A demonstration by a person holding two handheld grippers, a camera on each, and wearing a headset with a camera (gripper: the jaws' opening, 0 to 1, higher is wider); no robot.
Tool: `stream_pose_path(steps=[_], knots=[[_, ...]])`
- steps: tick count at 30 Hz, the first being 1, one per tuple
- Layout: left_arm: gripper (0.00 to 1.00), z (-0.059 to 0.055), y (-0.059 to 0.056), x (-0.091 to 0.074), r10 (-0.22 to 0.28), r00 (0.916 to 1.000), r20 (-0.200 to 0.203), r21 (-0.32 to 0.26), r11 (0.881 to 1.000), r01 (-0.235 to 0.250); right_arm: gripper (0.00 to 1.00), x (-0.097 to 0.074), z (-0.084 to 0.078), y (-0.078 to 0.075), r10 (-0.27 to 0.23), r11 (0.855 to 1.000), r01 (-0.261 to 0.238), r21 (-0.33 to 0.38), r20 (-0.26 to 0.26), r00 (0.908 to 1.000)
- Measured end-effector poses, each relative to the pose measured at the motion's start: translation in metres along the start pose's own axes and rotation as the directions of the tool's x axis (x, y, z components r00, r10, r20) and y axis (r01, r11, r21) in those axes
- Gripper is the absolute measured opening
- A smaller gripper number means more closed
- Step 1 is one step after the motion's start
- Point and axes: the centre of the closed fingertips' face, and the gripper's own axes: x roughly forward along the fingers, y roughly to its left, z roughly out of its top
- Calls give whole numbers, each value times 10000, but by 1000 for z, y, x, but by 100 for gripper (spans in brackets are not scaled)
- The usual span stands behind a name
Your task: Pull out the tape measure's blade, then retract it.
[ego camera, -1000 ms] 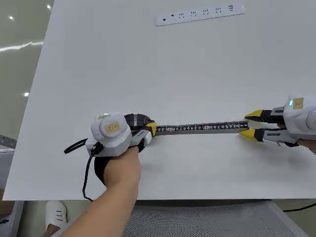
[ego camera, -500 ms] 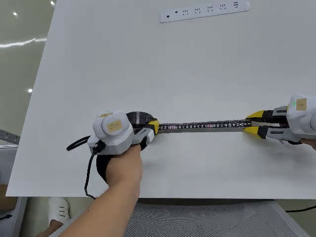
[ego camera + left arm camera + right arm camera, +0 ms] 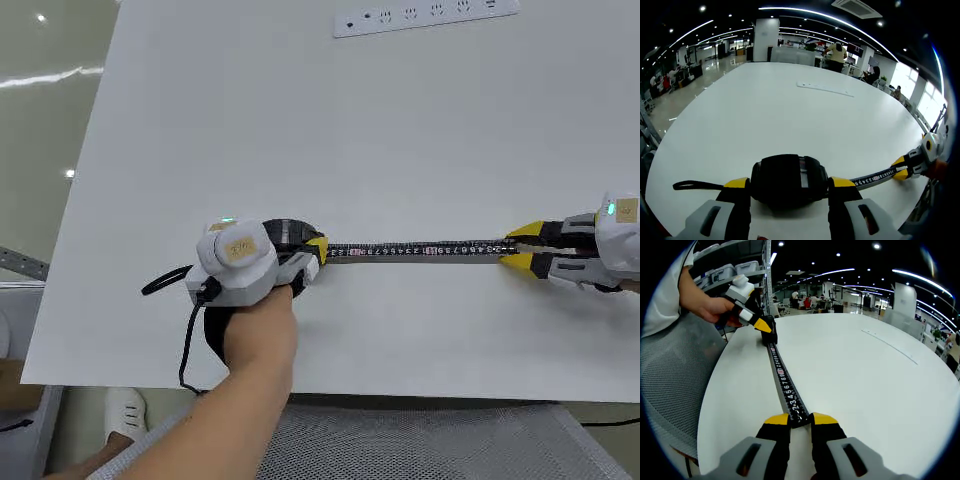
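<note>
- Right gripper [image 3: 520,247] jaws have just narrowed, pinching the blade [image 3: 420,249] tip.
- Left gripper [image 3: 312,258] jaws clamp the tape measure [image 3: 285,238] on the counter [image 3: 300,120].
- Blade's out; retracting looks next.

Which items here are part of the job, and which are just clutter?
Job: tape case, blade, left gripper clamping the case, right gripper pinching the blade end.
Lying about: power strip at the far side of the table.
</note>
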Motion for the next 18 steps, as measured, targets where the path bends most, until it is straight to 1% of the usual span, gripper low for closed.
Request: stream_pose_path(steps=[5, 7, 9, 11, 15, 16, 18], knots=[[60, 0, 1, 0, -23, 10000, -70, -95, 10000, 22, 14, 0, 0, 0, -12, 10000, 12, 4, 1, 10000], [59, 0, 0, 1, 2, 9999, -118, 14, 10000, -2, 14, 0, 0, 0, -9, 10000, 9, 6, 4, 10000], [59, 0, 0, 2, 28, 9994, -333, 201, 9998, -21, 14, 0, 0, 0, -4, 10000, 4, 16, 6, 10000], [59, 0, 0, 3, 47, 9987, -510, 182, 9998, -38, 14, 0, 0, 0, 1, 10000, -1, -5, -10, 10000], [58, -2, 0, 2, 70, 9978, -657, 342, 9994, -47, 14, 0, 0, 1, 33, 10000, -33, -64, -63, 10000], [58, -2, 0, 2, 65, 9978, -663, 269, 9996, -48, 14, 0, 0, 1, 77, 10000, -77, -50, -69, 9999], [57, -2, 0, 2, 80, 9970, -768, 330, 9994, -55, 14, 1, 1, 2, 98, 9999, -98, -101, -77, 9999]])
